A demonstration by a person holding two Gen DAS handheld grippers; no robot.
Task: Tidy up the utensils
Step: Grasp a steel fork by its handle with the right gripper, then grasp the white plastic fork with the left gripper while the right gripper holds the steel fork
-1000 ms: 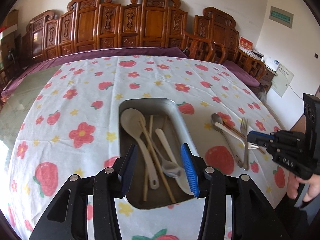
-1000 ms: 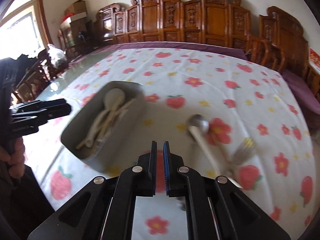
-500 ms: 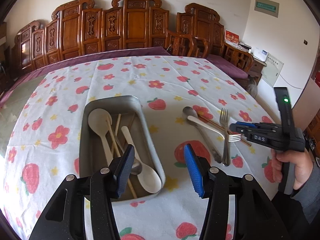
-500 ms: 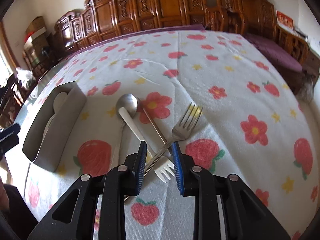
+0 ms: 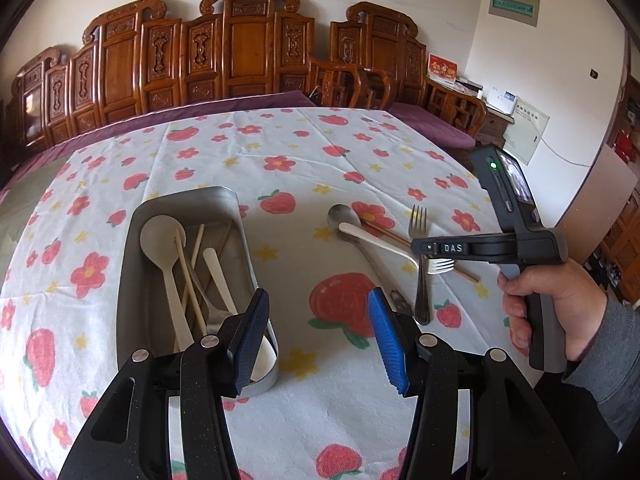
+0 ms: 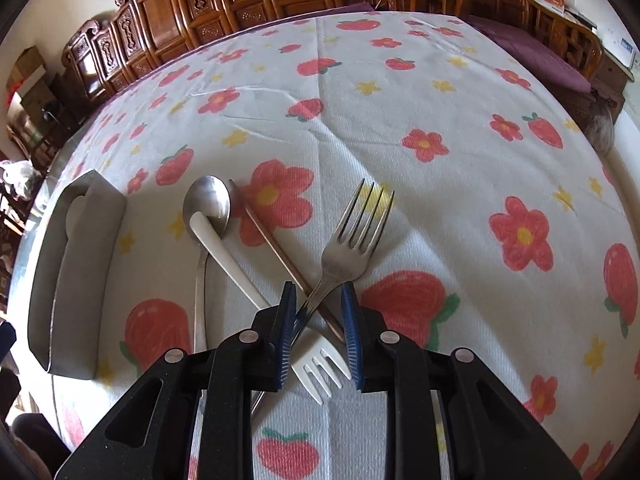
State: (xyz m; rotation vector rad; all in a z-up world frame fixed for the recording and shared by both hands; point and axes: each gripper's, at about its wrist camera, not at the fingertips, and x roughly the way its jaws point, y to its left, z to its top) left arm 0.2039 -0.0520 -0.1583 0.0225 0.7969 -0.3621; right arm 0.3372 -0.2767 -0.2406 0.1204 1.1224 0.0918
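Note:
A grey metal tray (image 5: 132,280) holds a white spoon (image 5: 162,236), chopsticks (image 5: 188,268) and other utensils; it also shows at the left of the right wrist view (image 6: 72,280). Loose on the cloth lie a metal fork (image 6: 352,240), a metal spoon (image 6: 206,204), a white plastic fork (image 6: 224,252) and a brown chopstick (image 6: 272,248), crossing each other. My right gripper (image 6: 318,336) is open, low over the crossing, with the metal fork's handle and the white fork's tines between its fingers. My left gripper (image 5: 316,336) is open and empty, beside the tray's near right end.
The table wears a white cloth with strawberries and flowers (image 5: 280,160). Carved wooden chairs (image 5: 248,48) line the far side. The table's right edge (image 5: 480,184) lies close to the loose utensils.
My right gripper has dropped lower over the crossed utensils and opened a little wider. My left gripper has drifted right, off the tray, and opened wider.

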